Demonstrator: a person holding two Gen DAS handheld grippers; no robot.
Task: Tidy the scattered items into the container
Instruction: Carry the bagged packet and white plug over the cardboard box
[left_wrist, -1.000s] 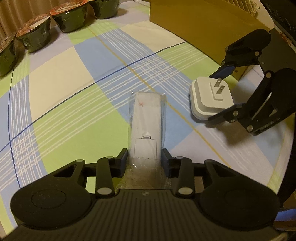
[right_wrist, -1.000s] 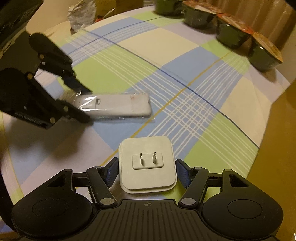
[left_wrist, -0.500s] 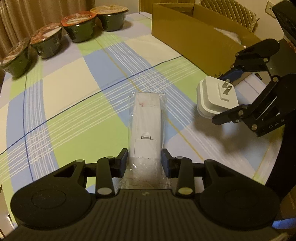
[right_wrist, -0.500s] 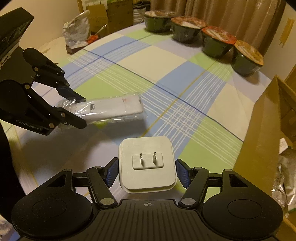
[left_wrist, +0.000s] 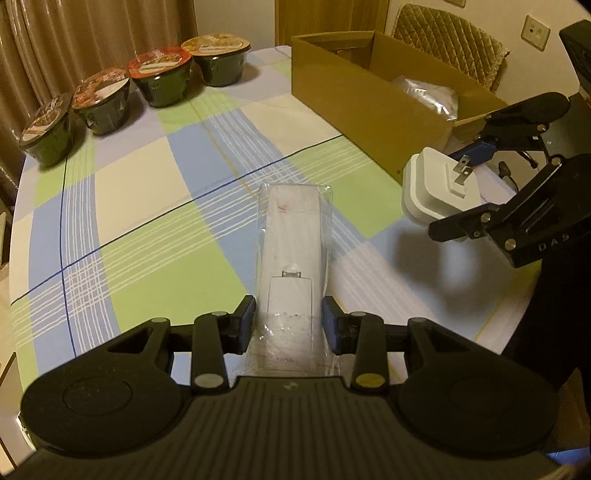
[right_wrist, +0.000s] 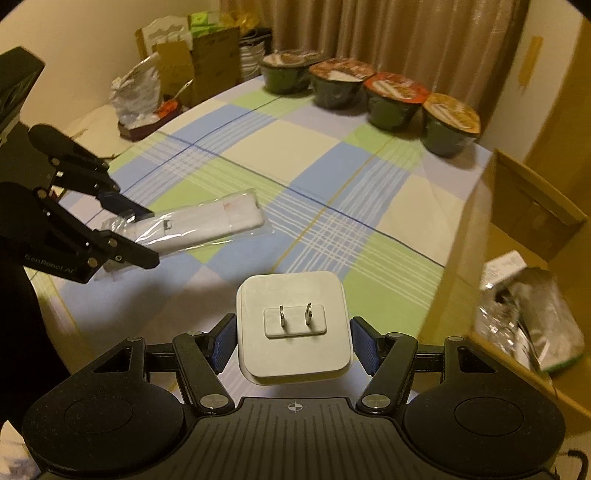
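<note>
A table under a checked cloth (left_wrist: 129, 192) of blue, green and cream fills most of both views. At its far right edge stands an open cardboard box (left_wrist: 362, 99), with a crinkled plastic-wrapped packet (right_wrist: 532, 317) lying inside it. Four dark lidded bowls (left_wrist: 162, 79) sit in a row along the table's far left edge, well apart from the box.

The left gripper (left_wrist: 288, 325) is clenched on the near end of a long white device sealed in a clear plastic bag (left_wrist: 293, 236). Its long axis runs straight out along the fingers, away from the camera, with the far end pointing toward the middle of the table. In the right wrist view it appears raised off the cloth and about level.

The right gripper (right_wrist: 293, 343) grips a square white plug adapter (right_wrist: 293, 325) by two opposite sides. It is held above the table near the box's front corner, with its two metal prongs (right_wrist: 295, 315) facing up and toward the person.
</note>
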